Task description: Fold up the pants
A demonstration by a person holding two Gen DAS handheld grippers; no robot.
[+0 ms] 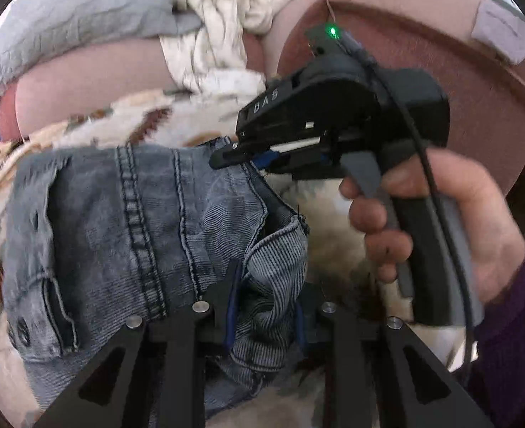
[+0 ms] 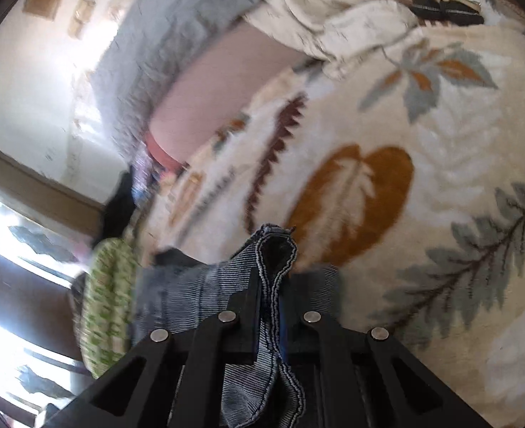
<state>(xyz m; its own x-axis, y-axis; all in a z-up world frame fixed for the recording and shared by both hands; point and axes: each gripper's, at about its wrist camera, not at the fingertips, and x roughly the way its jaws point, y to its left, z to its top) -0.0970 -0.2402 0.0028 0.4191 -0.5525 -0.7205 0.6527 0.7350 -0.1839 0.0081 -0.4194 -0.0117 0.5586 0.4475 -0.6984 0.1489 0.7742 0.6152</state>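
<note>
Both claws are biting denim. Left claw (image 1: 266,306) is pinched on a bunched edge of the jeans (image 1: 127,235) near the camera, the cloth wadded between its two fingers. Right claw (image 2: 273,296), gripped in a bare hand (image 1: 437,228), is pressed together on a stitched hem edge that stands up between its fingers; seen from the left, it nips the far right corner of the same bundle.

Those jeans lie partly doubled over on a leaf-patterned fleece blanket (image 2: 422,135) spread over a sofa (image 1: 458,107), with a pale crumpled garment (image 1: 212,35) and a grey cloth (image 1: 73,25) heaped at the far side.

Denim like this looks heavyish and floppy, though the thick double-stitched seams hold some shape. I'd say it won't slip much on fleece, so it will drag rather than slide. Best holds are hems, seams or waistband, where layers stack; a single ply would likely sag and peel loose.
</note>
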